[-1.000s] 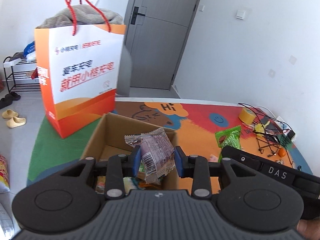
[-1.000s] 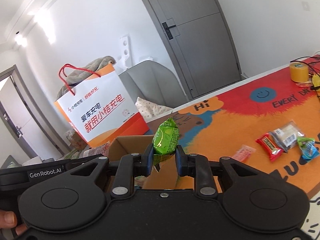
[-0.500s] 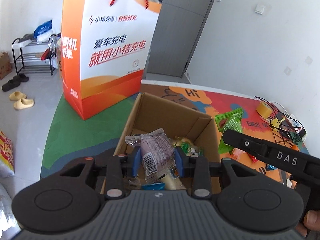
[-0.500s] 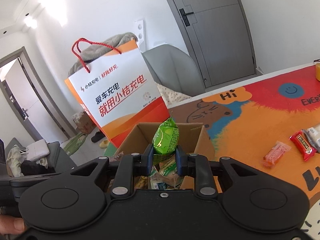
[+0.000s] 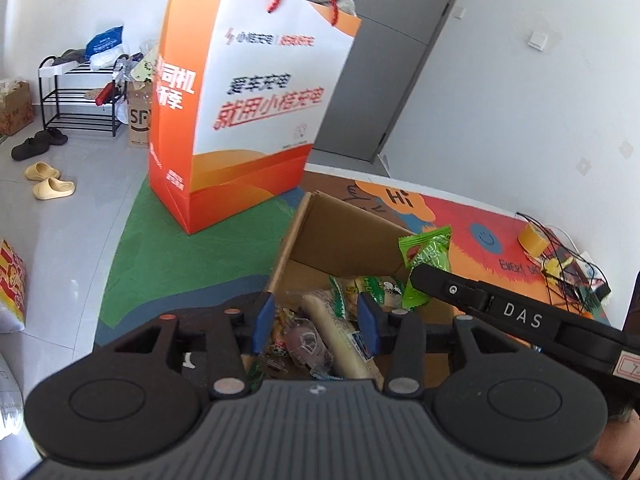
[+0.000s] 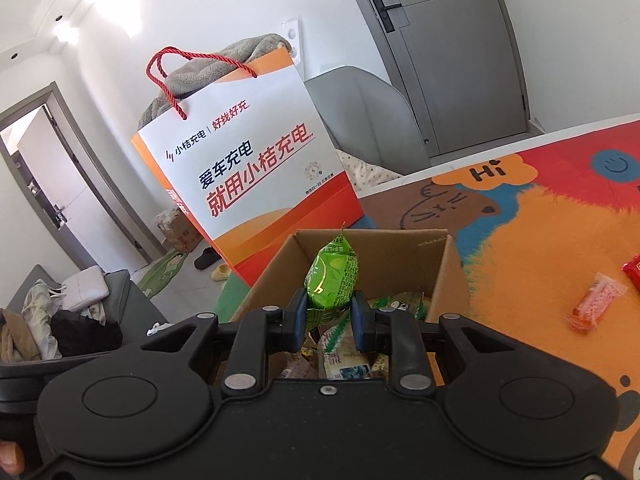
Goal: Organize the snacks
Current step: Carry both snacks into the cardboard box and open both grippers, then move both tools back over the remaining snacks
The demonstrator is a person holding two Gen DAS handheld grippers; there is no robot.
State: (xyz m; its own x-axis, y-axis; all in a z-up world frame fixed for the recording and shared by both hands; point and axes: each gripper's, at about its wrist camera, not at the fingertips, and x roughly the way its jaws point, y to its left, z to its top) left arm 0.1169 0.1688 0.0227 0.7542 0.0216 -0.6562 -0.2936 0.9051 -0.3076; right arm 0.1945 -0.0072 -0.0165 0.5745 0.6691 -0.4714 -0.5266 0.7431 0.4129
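Observation:
A brown cardboard box (image 5: 344, 236) (image 6: 400, 256) holds several snack packets. My left gripper (image 5: 316, 322) is open and empty just above the box. The purple-grey packet (image 5: 306, 340) lies in the box below it, beside a long pale packet (image 5: 340, 332). My right gripper (image 6: 330, 318) is shut on a green snack packet (image 6: 332, 276) and holds it over the box. That green packet also shows in the left wrist view (image 5: 426, 256), above the right gripper's black body (image 5: 520, 316).
A tall orange-and-white paper bag (image 5: 248, 120) (image 6: 248, 168) stands right behind the box. Loose snacks, a pink packet (image 6: 596, 300) and a red one (image 6: 632, 268), lie on the colourful mat to the right. A tape roll (image 5: 534, 238) and cables sit at far right.
My left gripper has opened and dropped the purple-grey packet into the box. Both grippers have moved closer over the box; the right still holds the green packet.

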